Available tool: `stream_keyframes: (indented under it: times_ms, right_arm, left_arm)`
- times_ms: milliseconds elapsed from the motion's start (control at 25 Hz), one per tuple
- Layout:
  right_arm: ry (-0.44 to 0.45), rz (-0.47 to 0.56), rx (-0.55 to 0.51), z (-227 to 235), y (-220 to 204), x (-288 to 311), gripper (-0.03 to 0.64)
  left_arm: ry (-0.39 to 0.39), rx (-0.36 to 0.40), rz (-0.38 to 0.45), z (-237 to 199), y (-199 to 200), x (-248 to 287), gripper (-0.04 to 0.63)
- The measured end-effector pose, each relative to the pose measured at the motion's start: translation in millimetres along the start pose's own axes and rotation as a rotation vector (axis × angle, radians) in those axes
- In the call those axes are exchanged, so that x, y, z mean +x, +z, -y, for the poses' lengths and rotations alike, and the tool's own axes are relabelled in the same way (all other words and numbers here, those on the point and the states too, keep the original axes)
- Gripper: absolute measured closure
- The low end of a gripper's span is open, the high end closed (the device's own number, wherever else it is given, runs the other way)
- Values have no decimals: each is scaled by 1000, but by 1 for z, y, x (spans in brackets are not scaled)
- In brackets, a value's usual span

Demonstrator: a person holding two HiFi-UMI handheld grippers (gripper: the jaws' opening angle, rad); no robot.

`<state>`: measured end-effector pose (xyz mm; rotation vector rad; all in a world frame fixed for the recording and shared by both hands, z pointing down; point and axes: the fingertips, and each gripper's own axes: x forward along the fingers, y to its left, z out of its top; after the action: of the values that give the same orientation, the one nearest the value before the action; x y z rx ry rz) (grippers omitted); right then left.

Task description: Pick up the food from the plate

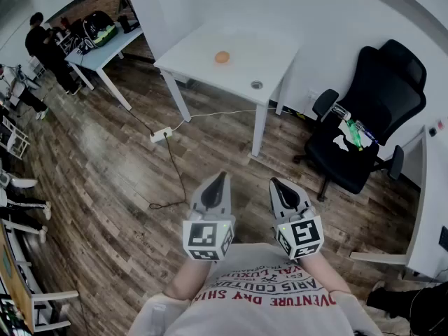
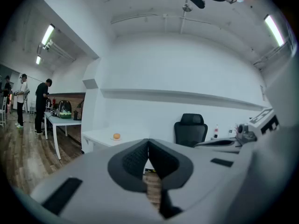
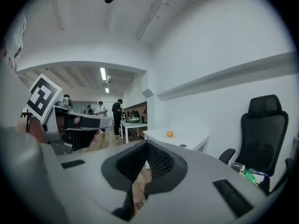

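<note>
The left gripper (image 1: 221, 179) and right gripper (image 1: 276, 185) sit low in the middle of the frame, each with its jaws pressed together and nothing between them. The orange food (image 1: 222, 57) lies on the white counter (image 1: 269, 65) at upper centre, well apart from both.

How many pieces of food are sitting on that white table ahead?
1: a small round orange piece near the middle of the white table. The whole tabletop shows, so none seems hidden.
</note>
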<state>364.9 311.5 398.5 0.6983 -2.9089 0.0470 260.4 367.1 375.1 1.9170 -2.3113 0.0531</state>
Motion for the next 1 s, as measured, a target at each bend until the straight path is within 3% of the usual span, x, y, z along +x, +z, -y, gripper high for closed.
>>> stream_keyframes:
  times_ms: [760,1000]
  right_arm:
    - [-28,5,90,20,-11,5,606]
    - [-35,-20,103,27,-14,37,606]
  left_arm:
    - [-2,8,-57,3,-12,13,588]
    - [14,6,-73,-21,-13,30,588]
